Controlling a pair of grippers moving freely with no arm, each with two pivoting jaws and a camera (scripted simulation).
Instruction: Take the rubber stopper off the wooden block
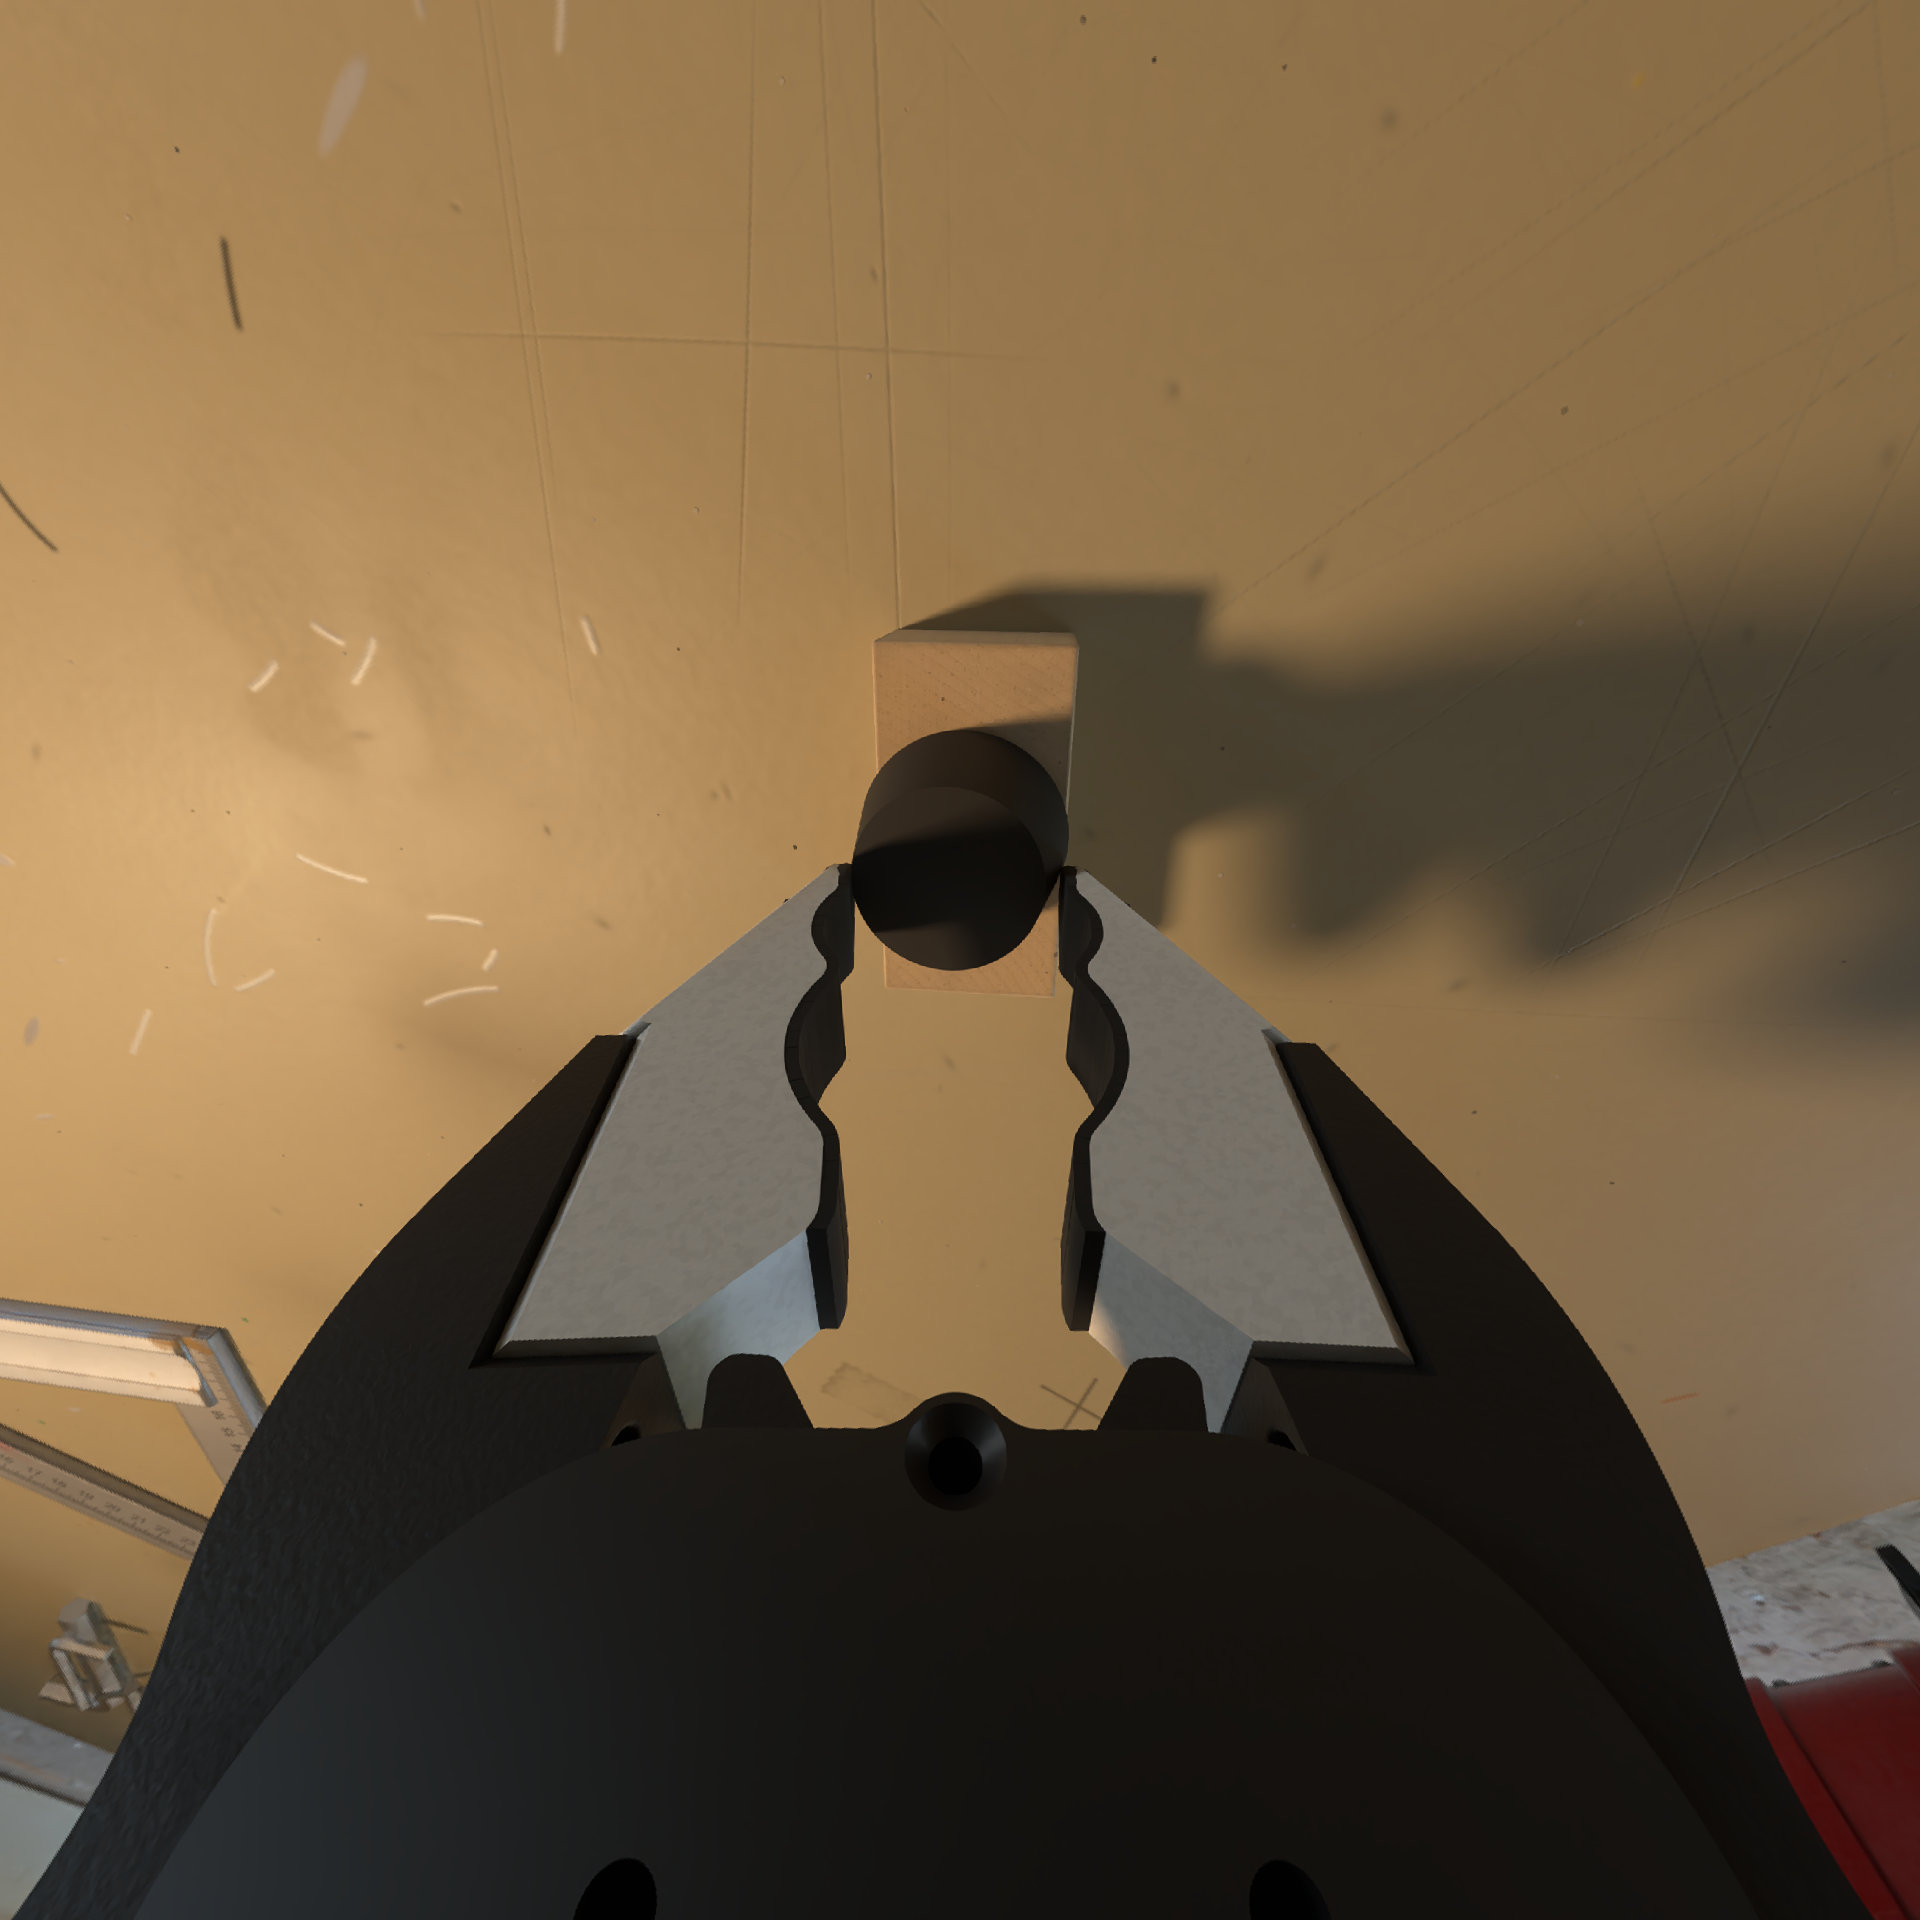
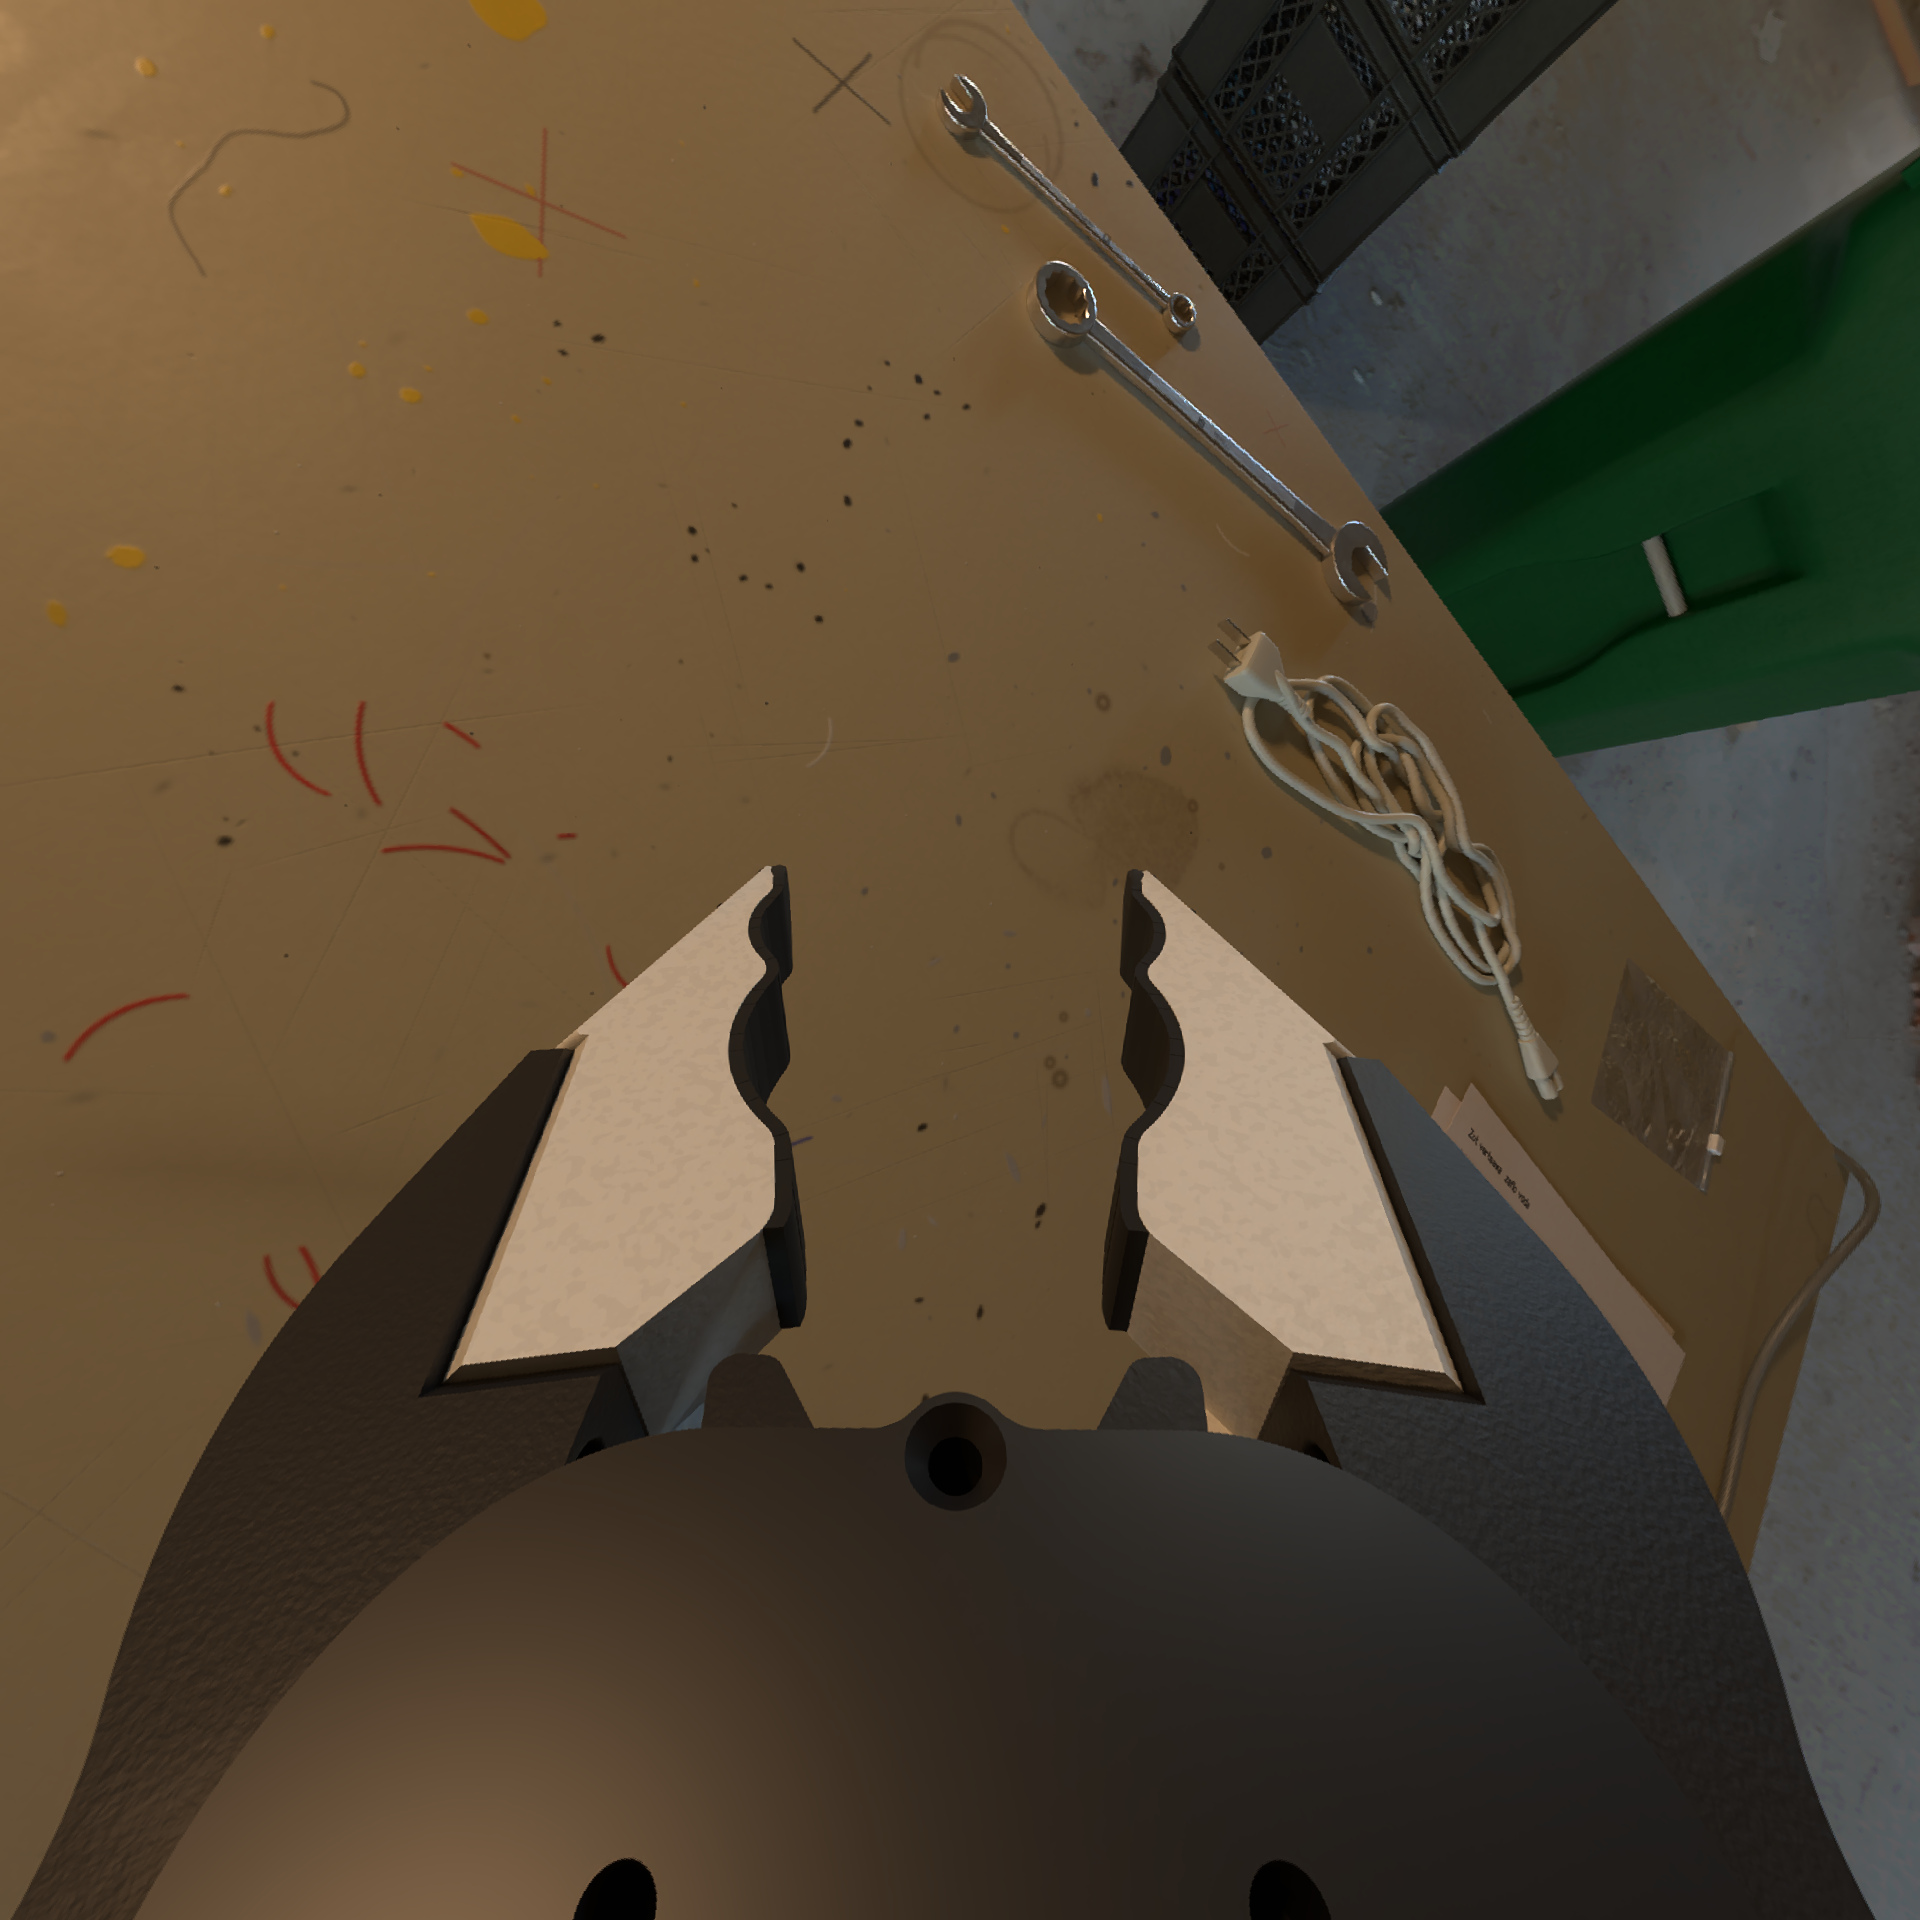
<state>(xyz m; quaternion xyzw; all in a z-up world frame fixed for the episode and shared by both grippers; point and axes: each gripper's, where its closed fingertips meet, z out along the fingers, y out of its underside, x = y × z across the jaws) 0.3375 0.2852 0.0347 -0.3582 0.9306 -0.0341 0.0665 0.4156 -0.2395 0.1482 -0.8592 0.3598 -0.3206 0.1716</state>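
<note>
A black rubber stopper [image 1: 956, 852] sits over a pale wooden block [image 1: 971, 686] on the brown tabletop in the left wrist view. My left gripper [image 1: 956, 878] looks down on it, and its two fingertips [image 1: 831, 904] press against the stopper's left and right sides. The stopper hides most of the block's top, and I cannot tell whether it still touches the block. My right gripper [image 2: 956, 878] is open and empty above bare tabletop. Neither stopper nor block shows in the right wrist view.
Two steel wrenches [image 2: 1205, 436] and a coiled white cable [image 2: 1382, 810] lie near the table's right edge, with a foil square [image 2: 1662, 1081] and a paper [image 2: 1538, 1205]. Beyond that edge stand a green bin [image 2: 1714, 520] and a black crate [image 2: 1330, 114]. A metal ruler [image 1: 104, 1361] lies at lower left.
</note>
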